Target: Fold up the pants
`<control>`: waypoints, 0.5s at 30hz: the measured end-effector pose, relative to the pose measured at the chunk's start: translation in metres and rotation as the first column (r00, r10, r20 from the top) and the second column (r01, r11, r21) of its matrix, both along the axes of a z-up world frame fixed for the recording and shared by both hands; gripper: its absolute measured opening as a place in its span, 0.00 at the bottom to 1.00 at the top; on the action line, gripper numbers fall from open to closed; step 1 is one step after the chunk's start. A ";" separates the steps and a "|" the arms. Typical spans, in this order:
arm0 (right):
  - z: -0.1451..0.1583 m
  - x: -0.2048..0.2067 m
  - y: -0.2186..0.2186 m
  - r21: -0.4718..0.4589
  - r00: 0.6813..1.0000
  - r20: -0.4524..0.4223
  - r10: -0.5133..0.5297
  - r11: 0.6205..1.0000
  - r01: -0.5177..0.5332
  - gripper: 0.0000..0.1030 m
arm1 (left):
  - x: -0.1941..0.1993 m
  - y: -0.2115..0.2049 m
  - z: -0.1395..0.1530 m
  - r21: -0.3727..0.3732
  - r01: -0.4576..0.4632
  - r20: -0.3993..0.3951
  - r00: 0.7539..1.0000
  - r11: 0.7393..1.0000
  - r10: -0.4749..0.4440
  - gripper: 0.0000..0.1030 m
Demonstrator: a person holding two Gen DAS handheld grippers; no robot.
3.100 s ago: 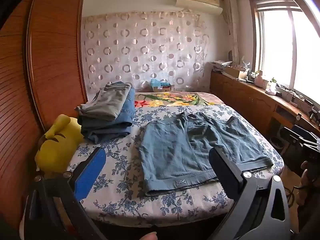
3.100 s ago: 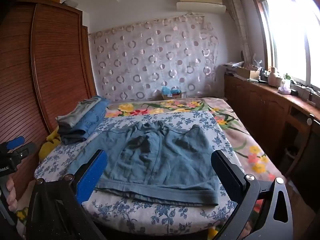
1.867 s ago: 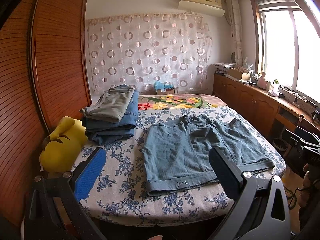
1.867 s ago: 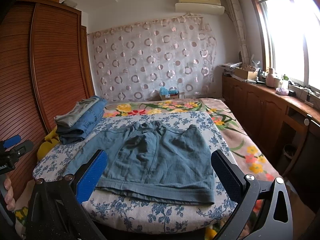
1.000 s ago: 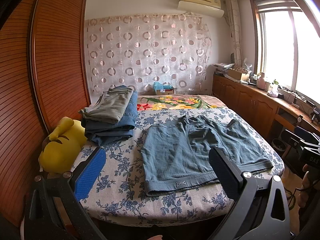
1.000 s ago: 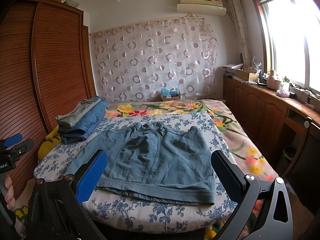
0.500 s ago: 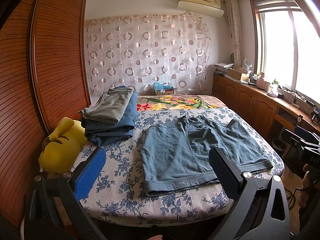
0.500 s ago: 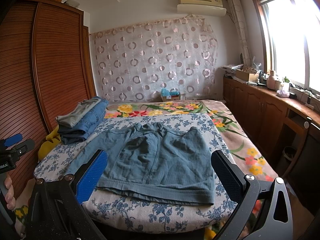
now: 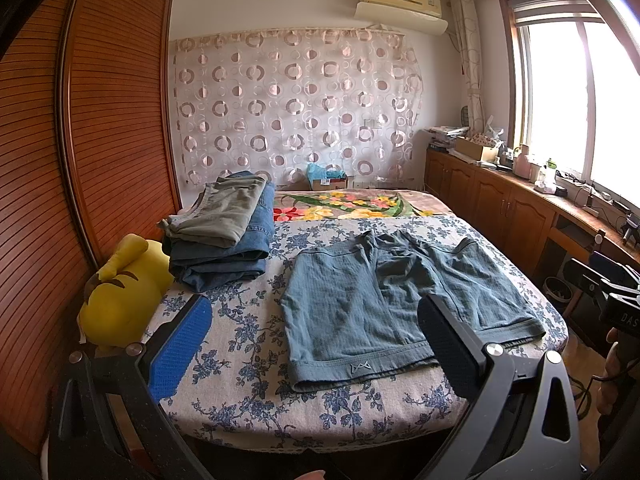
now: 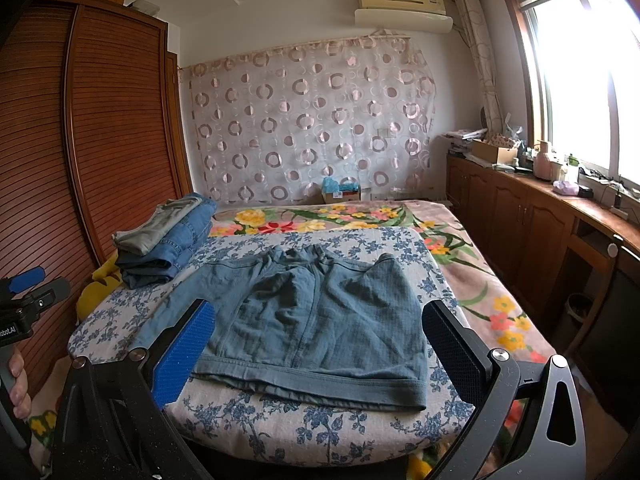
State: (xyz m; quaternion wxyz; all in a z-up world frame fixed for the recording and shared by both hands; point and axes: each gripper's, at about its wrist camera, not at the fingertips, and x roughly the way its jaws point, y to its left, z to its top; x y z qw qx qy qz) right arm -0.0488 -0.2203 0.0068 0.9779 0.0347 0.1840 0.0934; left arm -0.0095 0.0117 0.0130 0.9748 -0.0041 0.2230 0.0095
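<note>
Your bed with the blue-flowered white sheet [image 9: 248,344] fills the middle of both views, and it sits in the same place as half a second ago; the earlier pictures from three seconds back show a slightly lower, closer look, so you have drawn both tools up and back a little since then. The pair of teal-blue textured fabric shorts [image 9: 384,304] lies flat and unfolded at the centre of the frame, waistband toward you at the near edge of the bed, legs pointing away; its lie matches the earlier pictures. The stack of folded denim and grey trousers [image 9: 224,232] rests left of centre, well apart from the shorts, unmoved. The yellow plush toy [image 9: 120,296] lies at the left edge against the brown slatted wooden wardrobe [image 9: 80,160]. Your left gripper [image 9: 316,340] hangs before the bed with its jaws spread wide, holding nothing. Your right gripper [image 10: 320,344] likewise stands wide apart and empty, above the near hem, not touching cloth.
</note>
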 end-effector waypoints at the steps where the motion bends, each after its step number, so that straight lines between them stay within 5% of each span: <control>1: 0.000 0.000 0.001 -0.001 1.000 0.001 -0.001 1.000 0.001 1.00 | 0.000 -0.001 -0.001 0.001 0.000 0.000 1.000 1.000 0.000 1.00; 15: -0.017 0.011 -0.012 -0.034 0.999 -0.050 -0.006 0.999 0.004 1.00 | 0.019 -0.001 -0.034 -0.022 0.017 -0.088 0.996 1.000 -0.019 1.00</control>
